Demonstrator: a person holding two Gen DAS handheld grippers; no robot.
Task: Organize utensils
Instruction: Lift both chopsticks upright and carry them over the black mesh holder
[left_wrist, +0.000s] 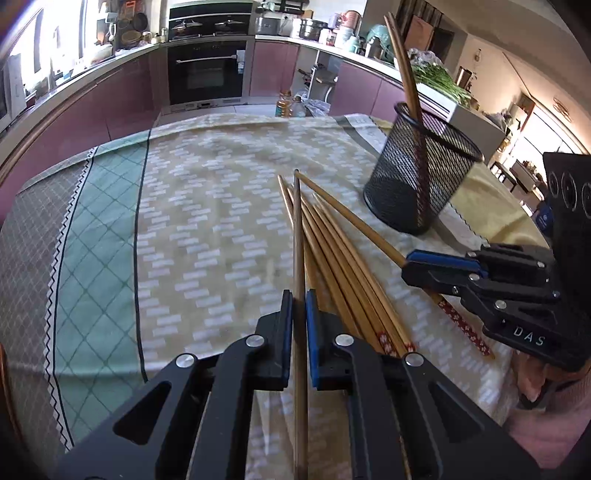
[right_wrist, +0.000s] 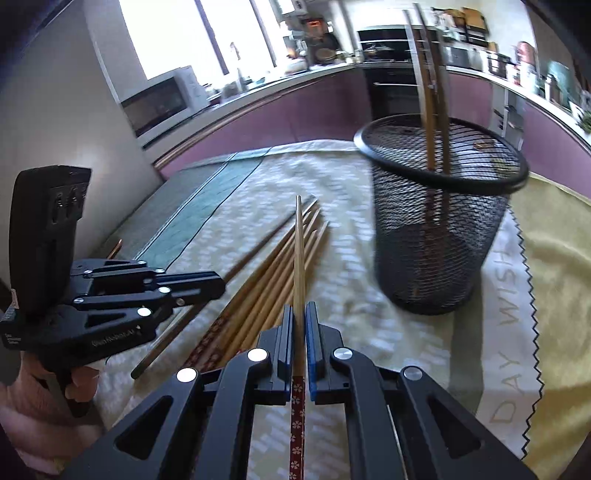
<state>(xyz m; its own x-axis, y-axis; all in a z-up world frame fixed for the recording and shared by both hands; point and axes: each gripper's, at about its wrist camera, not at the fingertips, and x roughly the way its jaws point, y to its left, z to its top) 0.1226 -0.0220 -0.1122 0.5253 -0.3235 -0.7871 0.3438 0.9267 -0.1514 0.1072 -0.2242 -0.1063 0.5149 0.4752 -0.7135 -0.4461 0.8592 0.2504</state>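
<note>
White letters "DAS" are showing on the right gripper (left_wrist: 410, 266) — "DAY WISH" is reading along the tablecloth (right_wrist: 509, 332) edge.

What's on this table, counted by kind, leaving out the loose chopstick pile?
Mesh cup: 1
Grippers, left gripper and right gripper: 2
Chopsticks standing in cup: 2
Clamped chopsticks: 2
Total: 7

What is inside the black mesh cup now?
Two chopsticks stand inside the black mesh cup, leaning against its rim, ends sticking out above. Their lower ends show only dimly through the mesh; whether anything small lies on the cup's bottom cannot be seen.
</note>
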